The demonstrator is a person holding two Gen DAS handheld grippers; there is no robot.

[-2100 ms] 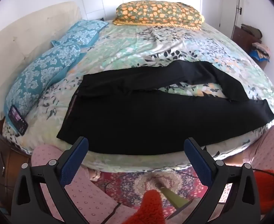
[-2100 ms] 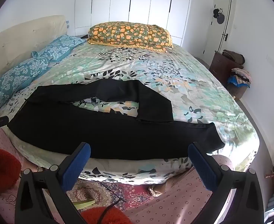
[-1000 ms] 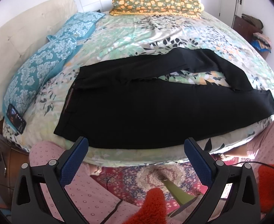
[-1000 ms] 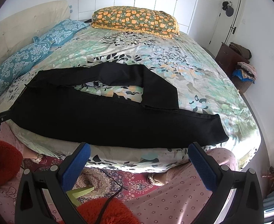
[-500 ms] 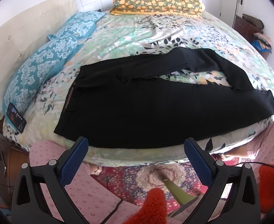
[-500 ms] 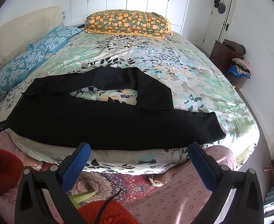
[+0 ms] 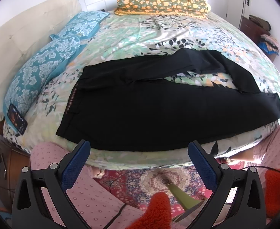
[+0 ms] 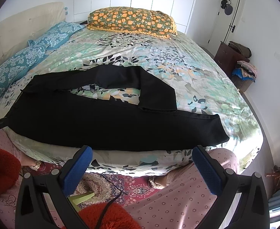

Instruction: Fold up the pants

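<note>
Black pants (image 7: pixel 159 112) lie spread across the near side of the bed, waistband to the left, legs running right. The near leg lies straight along the bed edge; the far leg (image 8: pixel 155 89) bends back so its hem rests on the near leg. My left gripper (image 7: pixel 139 148) hangs open just off the bed edge, in front of the pants' seat, holding nothing. Further right, my right gripper (image 8: pixel 141 154) is open too, in front of the near leg's lower part, and touches no cloth.
The bed has a floral sheet (image 8: pixel 159 57), two blue pillows (image 7: pixel 48 61) at the left, an orange-flowered pillow (image 8: pixel 132 21) at the far side. A phone (image 7: pixel 16 118) lies at the left edge. A patterned rug (image 7: pixel 155 179) and the person's pink-clad legs are below.
Both cameras swayed slightly up and down before the bed. The pants lie unchanged and both grippers stay open.
</note>
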